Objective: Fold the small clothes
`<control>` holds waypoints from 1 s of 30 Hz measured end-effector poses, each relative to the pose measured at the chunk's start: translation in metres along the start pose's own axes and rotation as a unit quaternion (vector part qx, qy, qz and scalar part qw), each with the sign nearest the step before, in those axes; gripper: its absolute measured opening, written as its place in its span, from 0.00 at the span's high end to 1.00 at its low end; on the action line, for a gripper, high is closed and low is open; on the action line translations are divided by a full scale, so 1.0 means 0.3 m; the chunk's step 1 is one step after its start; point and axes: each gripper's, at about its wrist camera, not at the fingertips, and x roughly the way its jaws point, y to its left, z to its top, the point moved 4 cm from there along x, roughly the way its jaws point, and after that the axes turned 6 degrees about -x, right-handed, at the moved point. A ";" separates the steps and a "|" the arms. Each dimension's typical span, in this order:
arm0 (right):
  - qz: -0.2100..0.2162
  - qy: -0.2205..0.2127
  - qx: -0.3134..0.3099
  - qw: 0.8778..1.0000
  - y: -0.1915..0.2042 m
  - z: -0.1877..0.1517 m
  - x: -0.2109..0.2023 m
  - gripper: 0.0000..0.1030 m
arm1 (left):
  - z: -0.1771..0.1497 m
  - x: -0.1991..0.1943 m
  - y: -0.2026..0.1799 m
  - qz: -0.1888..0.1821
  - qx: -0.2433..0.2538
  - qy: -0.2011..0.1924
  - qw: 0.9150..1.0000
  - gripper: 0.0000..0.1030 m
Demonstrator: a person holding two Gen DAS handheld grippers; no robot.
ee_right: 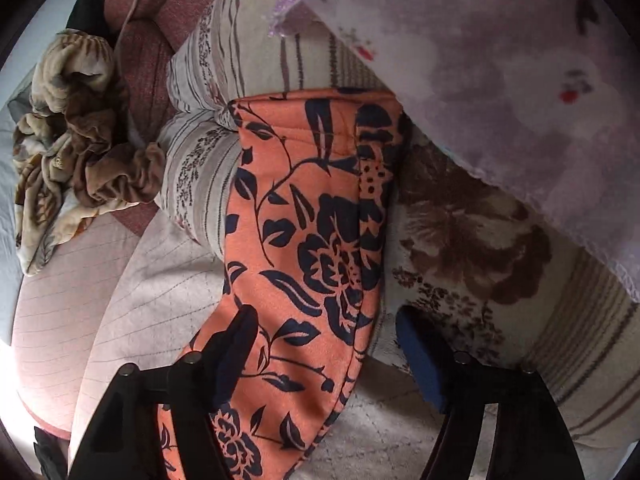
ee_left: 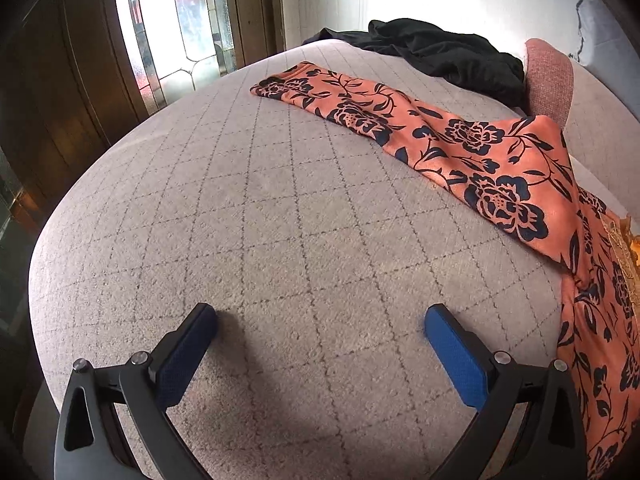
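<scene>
So the big thing here is the grey cushion (ee_left: 248, 216) with a thin diamond grid stitched over it, rounded at the edges, taking up most of the left wrist view. Behind it there's a dark wooden door with a leaded glass panel (ee_left: 180, 20).

On top lies the orange floral garment (ee_left: 460, 140), a salmon-orange fabric covered in navy roses and trailing leaves. It looks like leggings or small pants, lying mostly flat with a few soft folds. In the left view one long leg runs diagonally from the far middle of the cushion down toward the right edge, then bends and carries on down the right side. In the right wrist view the other leg of the same orange floral garment (ee_right: 312, 240) runs from between the fingers away toward a striped floral blanket (ee_right: 500, 280), its hemmed end draped up onto that blanket.

Smaller stuff: a crumpled black garment (ee_left: 440, 52) at the far edge, and a bunched brown velvety cloth (ee_right: 72, 132) off to the left in the right view.

The left gripper (ee_left: 320, 320) is spread wide over bare cushion, gripping nothing. The right gripper (ee_right: 324, 328) is partly open, straddling the orange leg; the near finger (ee_right: 236, 344) sits at the fabric, the far pad stands clear of it, so no pinch.
</scene>
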 end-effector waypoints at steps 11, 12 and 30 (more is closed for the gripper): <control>0.117 -0.097 -0.195 0.969 0.527 0.041 -0.338 0.95 | 0.010 0.012 0.005 -0.010 -0.013 -0.001 1.000 0.00; 0.148 -0.109 -0.225 0.957 0.626 -0.006 -0.414 0.95 | 0.010 0.013 0.005 -0.010 -0.012 -0.001 1.000 0.00; 0.319 0.080 -0.470 0.819 1.092 -1.284 -0.532 0.07 | 0.005 0.005 -0.001 -0.002 -0.001 -0.006 1.000 0.00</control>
